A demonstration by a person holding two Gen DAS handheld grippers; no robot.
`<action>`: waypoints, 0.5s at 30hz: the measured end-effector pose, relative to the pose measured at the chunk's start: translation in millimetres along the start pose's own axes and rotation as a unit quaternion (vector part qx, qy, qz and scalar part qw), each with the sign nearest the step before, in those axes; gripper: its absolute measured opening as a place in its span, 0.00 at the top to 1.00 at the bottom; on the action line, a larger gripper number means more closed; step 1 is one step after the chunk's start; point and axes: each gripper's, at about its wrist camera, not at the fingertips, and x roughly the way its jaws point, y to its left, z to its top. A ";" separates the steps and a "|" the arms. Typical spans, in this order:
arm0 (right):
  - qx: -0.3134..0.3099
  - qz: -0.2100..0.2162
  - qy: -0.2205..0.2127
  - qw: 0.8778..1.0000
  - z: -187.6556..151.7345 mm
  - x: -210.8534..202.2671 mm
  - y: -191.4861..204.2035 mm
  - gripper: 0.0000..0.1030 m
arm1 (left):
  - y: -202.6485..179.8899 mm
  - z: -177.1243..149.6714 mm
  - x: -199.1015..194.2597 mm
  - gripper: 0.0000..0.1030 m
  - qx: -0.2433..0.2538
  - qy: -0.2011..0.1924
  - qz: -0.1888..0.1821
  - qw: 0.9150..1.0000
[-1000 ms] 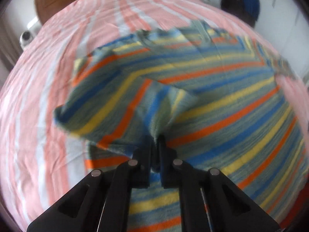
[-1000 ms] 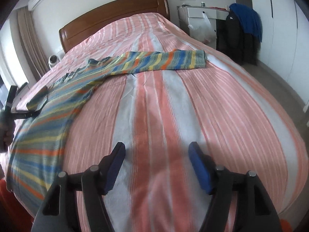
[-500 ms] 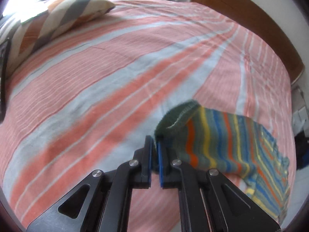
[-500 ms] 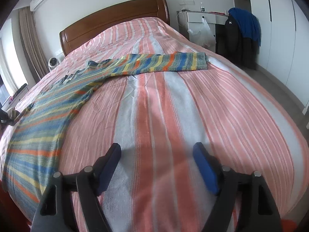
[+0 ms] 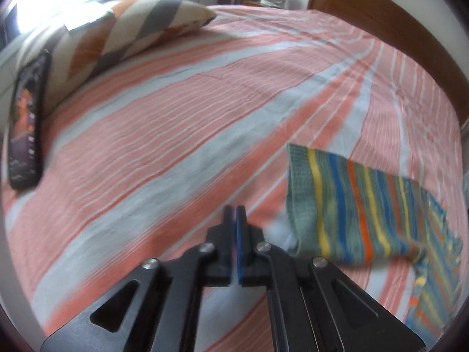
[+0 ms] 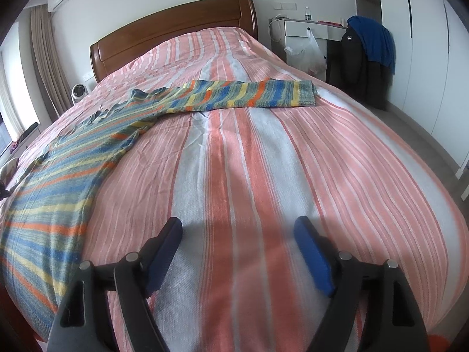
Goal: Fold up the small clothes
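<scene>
A striped knit sweater [image 6: 88, 158] in blue, yellow, orange and green lies flat along the left side of the bed. One sleeve [image 6: 258, 95] stretches right across the bed. In the left wrist view the other sleeve's cuff [image 5: 337, 199] lies flat on the sheet, right of my left gripper [image 5: 236, 214]. That gripper is shut and empty, apart from the cuff. My right gripper [image 6: 239, 234] is open and empty above the bare sheet near the bed's foot.
The bed has a pink and white striped sheet [image 6: 263, 176] and a wooden headboard [image 6: 176, 26]. A zigzag pillow [image 5: 123, 29] and a dark flat package [image 5: 27, 126] lie at the left edge. A white desk [image 6: 304, 35] and a chair with dark clothes [image 6: 366, 55] stand at the right.
My left gripper carried the sleeve outward to the left, laid it flat and let it go. It is now shut on nothing. My right gripper stayed open and barely moved.
</scene>
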 end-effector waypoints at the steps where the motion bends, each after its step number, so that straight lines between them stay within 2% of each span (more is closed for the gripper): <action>1: 0.000 0.001 -0.001 1.000 -0.7 -0.3 0.2 0.23 | -2.0 -7.5 -9.9 0.83 0.011 -0.004 -0.007 1.000; 3: -0.002 0.004 -0.002 1.000 -1.2 -0.3 0.8 0.20 | -8.9 -20.2 -25.3 0.40 0.030 -0.015 -0.038 0.999; 6: -0.011 0.002 -0.003 1.000 -1.5 0.9 4.4 0.17 | -32.5 -52.5 -52.5 0.17 0.083 -0.043 -0.089 0.992; 8: -0.016 -0.001 -0.007 1.000 -2.7 1.7 6.7 0.15 | -54.0 -74.1 -57.6 0.11 0.135 -0.040 -0.122 0.983; 10: -0.023 -0.003 -0.010 1.000 -3.3 3.1 8.4 0.13 | -73.5 -84.4 -51.7 0.10 0.184 -0.031 -0.131 0.974; 12: -0.029 -0.006 -0.012 1.000 -4.4 3.8 10.5 0.12 | -89.3 -88.3 -35.9 0.07 0.222 -0.002 -0.134 0.966; 13: -0.031 -0.007 -0.013 0.999 -4.6 3.9 10.7 0.12 | -93.5 -89.0 -28.0 0.03 0.234 0.006 -0.122 0.965; 14: -0.031 -0.007 -0.015 0.999 -4.9 3.8 10.7 0.12 | -96.5 -92.2 -19.8 0.00 0.253 -0.005 -0.091 0.963; 15: -0.031 -0.007 -0.016 0.999 -5.2 3.6 10.5 0.12 | -98.1 -94.2 -16.3 0.00 0.261 -0.025 -0.079 0.962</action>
